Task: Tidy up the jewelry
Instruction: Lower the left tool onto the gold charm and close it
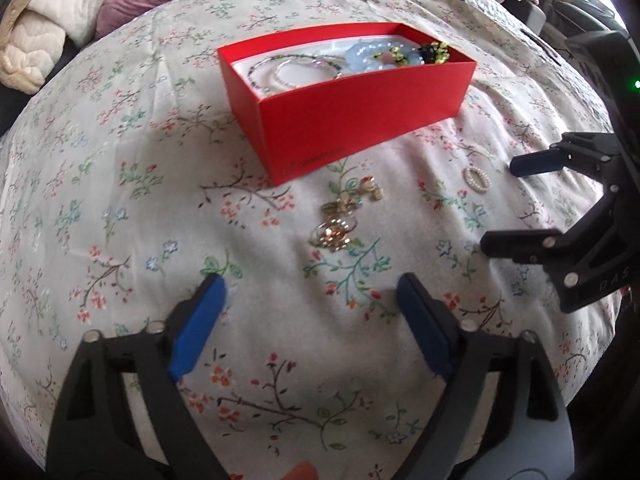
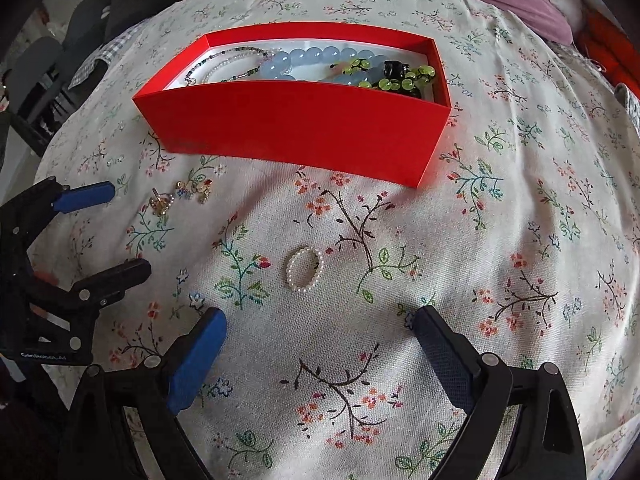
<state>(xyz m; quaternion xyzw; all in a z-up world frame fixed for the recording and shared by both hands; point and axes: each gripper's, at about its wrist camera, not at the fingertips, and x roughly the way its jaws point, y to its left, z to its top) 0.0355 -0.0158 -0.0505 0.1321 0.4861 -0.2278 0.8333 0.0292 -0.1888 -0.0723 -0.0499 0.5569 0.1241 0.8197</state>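
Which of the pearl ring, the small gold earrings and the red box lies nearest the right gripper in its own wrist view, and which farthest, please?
From the right gripper:
1. Pearl ring, just ahead between its open fingers.
2. Gold earrings, farther off to the left.
3. Red box, beyond both, at the back.

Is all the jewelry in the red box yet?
Not yet. The bead bracelets already lie in the red box. Both grippers, left and right, are open and empty. The pearl ring and the small gold pieces wait on the bedspread.
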